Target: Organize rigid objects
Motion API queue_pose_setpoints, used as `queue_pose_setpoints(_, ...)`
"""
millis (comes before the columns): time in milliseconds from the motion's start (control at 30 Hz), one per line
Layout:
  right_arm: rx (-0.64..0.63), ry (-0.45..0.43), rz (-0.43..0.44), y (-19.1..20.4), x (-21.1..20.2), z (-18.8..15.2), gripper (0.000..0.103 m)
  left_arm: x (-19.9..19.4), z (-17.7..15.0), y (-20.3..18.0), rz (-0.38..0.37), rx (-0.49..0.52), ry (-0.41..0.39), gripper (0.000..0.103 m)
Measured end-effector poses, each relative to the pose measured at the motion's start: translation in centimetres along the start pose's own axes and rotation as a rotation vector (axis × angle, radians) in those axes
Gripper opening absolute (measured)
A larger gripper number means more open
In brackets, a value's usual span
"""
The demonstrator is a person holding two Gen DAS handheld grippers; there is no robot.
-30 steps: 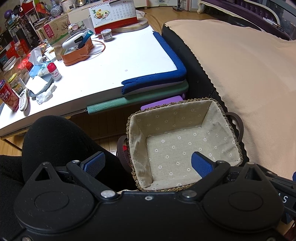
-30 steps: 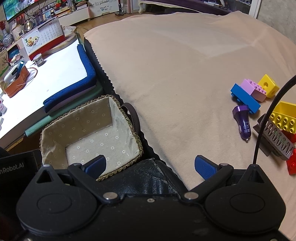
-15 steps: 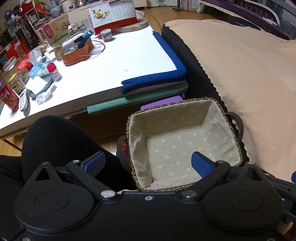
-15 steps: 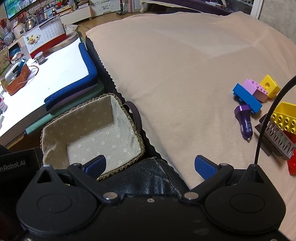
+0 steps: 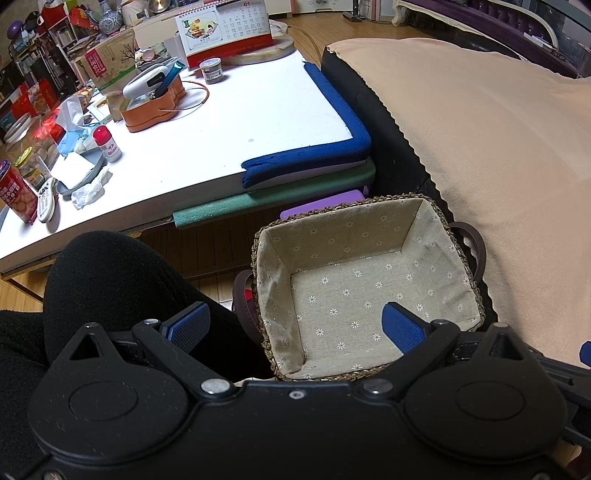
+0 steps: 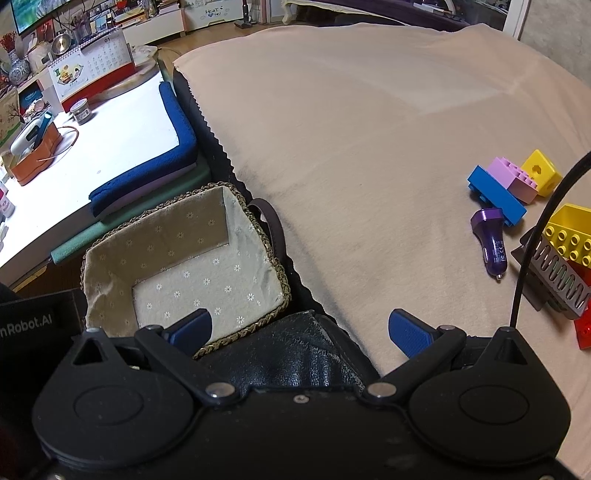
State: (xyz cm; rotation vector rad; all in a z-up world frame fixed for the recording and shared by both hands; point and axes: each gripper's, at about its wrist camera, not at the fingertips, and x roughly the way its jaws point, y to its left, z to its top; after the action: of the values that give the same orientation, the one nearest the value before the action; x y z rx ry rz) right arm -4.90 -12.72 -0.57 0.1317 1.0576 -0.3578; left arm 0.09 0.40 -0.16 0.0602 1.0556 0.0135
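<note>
A woven basket [image 5: 466,254] [image 6: 275,266] with flowered cloth lining stands beside the beige-covered bed, nothing inside it. My left gripper [image 5: 295,326] hovers open over its near edge. My right gripper [image 6: 301,330] is open above the bed's black corner, nothing between its fingers. On the bed at the right lie a purple car charger [image 6: 491,240], a blue brick [image 6: 496,195] with a pink brick [image 6: 513,179] on it, a yellow cube [image 6: 541,171], a large yellow brick [image 6: 570,240], a grey slotted part [image 6: 557,282] and a red piece [image 6: 583,326].
A low white table [image 5: 221,122] with blue foam edging stands left of the basket, cluttered with an orange box [image 5: 153,107], a calendar [image 5: 221,29], a small jar [image 5: 211,70] and a red can [image 5: 13,194]. A person's black-clad knee [image 5: 110,277] is left of the basket. A black cable [image 6: 535,236] crosses the right view.
The right gripper's view has shifted slightly, so the toys and basket sit a little lower and further right in frame. The left gripper has barely moved. Both stay open.
</note>
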Motion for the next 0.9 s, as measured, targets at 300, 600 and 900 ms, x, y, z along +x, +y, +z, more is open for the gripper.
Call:
queue_pose_setpoints(300, -0.005, -0.003, 0.003, 0.0, -0.1, 0.0, 0.102, 0.0, 0.0, -0.1, 0.001, 0.000, 0.000, 0.096)
queue_pose_setpoints(600, -0.004, -0.011, 0.005, -0.2, -0.3, 0.2, 0.102, 0.1, 0.0, -0.2, -0.001, 0.004, -0.001, 0.096)
queue_pose_setpoints(900, 0.031, -0.078, -0.020, -2.1, -2.2, 1.6, 0.102, -0.2, 0.1, 0.1, -0.018, -0.010, -0.016, 0.096)
